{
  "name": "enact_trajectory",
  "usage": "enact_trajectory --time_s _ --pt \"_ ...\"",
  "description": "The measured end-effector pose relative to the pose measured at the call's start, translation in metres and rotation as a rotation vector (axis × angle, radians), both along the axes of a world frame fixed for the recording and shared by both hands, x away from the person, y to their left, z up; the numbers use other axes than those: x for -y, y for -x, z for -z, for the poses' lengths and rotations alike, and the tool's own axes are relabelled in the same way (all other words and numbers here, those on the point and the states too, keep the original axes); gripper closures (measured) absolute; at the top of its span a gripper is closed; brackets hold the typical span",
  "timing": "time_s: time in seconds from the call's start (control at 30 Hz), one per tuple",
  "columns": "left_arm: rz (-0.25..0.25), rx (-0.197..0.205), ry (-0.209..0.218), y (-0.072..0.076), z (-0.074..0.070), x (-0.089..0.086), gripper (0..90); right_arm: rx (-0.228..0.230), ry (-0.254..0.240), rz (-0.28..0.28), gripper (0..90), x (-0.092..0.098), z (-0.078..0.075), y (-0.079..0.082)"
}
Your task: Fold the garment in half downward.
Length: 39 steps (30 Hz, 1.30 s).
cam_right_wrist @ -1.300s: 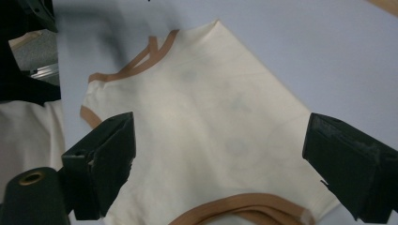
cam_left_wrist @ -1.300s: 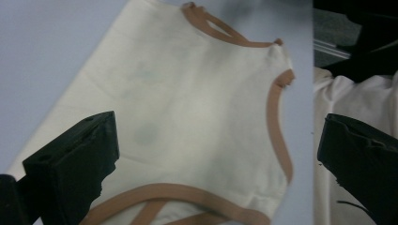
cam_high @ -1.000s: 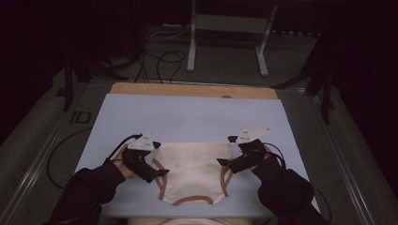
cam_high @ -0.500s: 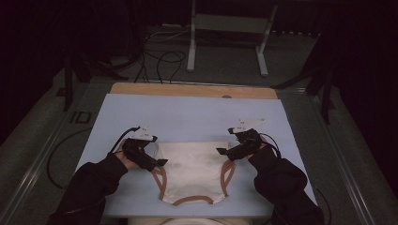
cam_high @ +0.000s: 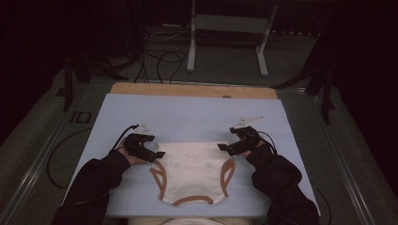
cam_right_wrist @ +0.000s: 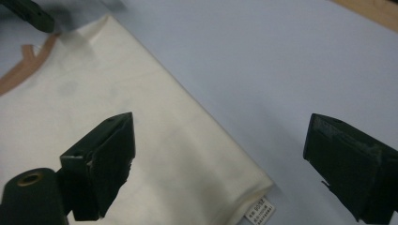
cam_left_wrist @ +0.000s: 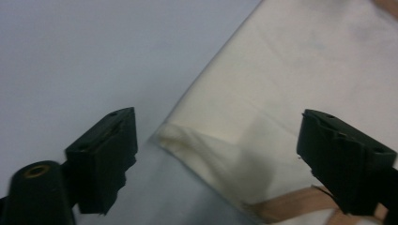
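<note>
Two claws sit at the far corners of the cream garment (cam_high: 193,171), which lies flat on my blue tabletop (cam_high: 187,117) toward the near edge, its brown-trimmed openings pointing to 6 o'clock. My left claw (cam_high: 157,153) is at the garment's 10 o'clock corner; in the left gripper view its jaws stand apart, having just been closing a little, with the folded corner of the garment (cam_left_wrist: 263,117) lying between them and not pinched. My right claw (cam_high: 224,147) is at the 2 o'clock corner; in the right gripper view its jaws are wide apart, straddling the garment's edge (cam_right_wrist: 141,126), with a small white label (cam_right_wrist: 259,209) peeking out at 6 o'clock.
</note>
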<state>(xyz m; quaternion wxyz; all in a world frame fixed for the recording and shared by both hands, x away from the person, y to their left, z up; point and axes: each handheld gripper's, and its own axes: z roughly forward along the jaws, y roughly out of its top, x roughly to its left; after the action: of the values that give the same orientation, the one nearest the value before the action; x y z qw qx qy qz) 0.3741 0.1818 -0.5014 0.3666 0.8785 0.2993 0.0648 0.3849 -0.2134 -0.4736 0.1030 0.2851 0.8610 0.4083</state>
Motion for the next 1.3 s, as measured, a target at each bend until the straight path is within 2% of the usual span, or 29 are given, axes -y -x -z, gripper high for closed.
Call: enact_trajectory --time_s 0.17,0.23,0.37,0.53,0.67,0.73,0.87,0.9,0.97,1.1,1.13,1.2,1.3 --pt "-0.017 -0.004 -0.016 -0.007 0.007 0.002 17.4 -0.042 0.004 0.025 9.7 0.001 0.014 -0.009" --pt "-0.028 -0.003 -0.022 -0.010 0.010 0.003 21.5 -0.058 0.014 0.038 10.3 0.000 0.020 -0.013" --pt "-0.037 0.017 -0.071 -0.013 0.014 0.004 26.9 -0.075 0.035 0.060 14.8 0.000 0.030 -0.019" --pt "-0.044 0.016 -0.082 -0.013 0.016 0.003 34.1 -0.100 0.069 0.071 20.1 0.001 0.040 -0.020" --pt "-0.028 0.021 -0.093 -0.012 0.015 0.004 41.7 -0.121 0.111 0.072 30.0 0.001 0.044 -0.022" --pt "-0.029 0.012 -0.095 -0.012 0.014 0.004 44.3 -0.121 0.117 0.072 32.9 0.001 0.044 -0.020" --pt "-0.019 0.002 -0.095 -0.010 0.014 0.006 52.6 -0.124 0.130 0.046 49.1 -0.002 0.042 -0.017" --pt "-0.019 0.002 -0.095 -0.010 0.014 0.006 54.0 -0.124 0.130 0.046 49.1 -0.002 0.042 -0.017" --pt "-0.020 -0.008 -0.093 -0.009 0.013 0.006 56.8 -0.115 0.156 0.022 60.5 -0.005 0.040 -0.014" --pt "-0.027 -0.022 -0.095 -0.008 0.012 0.008 62.3 -0.139 0.154 -0.006 79.1 -0.006 0.038 -0.013" --pt "-0.028 -0.023 -0.095 -0.007 0.012 0.009 63.9 -0.147 0.156 -0.011 81.7 -0.006 0.038 -0.012" --pt "-0.033 -0.019 -0.101 -0.006 0.011 0.010 66.6 -0.134 0.171 -0.022 84.6 -0.008 0.037 -0.010" --pt "-0.055 -0.019 -0.109 -0.004 0.011 0.012 67.9 -0.129 0.183 -0.026 86.0 -0.009 0.035 -0.009"
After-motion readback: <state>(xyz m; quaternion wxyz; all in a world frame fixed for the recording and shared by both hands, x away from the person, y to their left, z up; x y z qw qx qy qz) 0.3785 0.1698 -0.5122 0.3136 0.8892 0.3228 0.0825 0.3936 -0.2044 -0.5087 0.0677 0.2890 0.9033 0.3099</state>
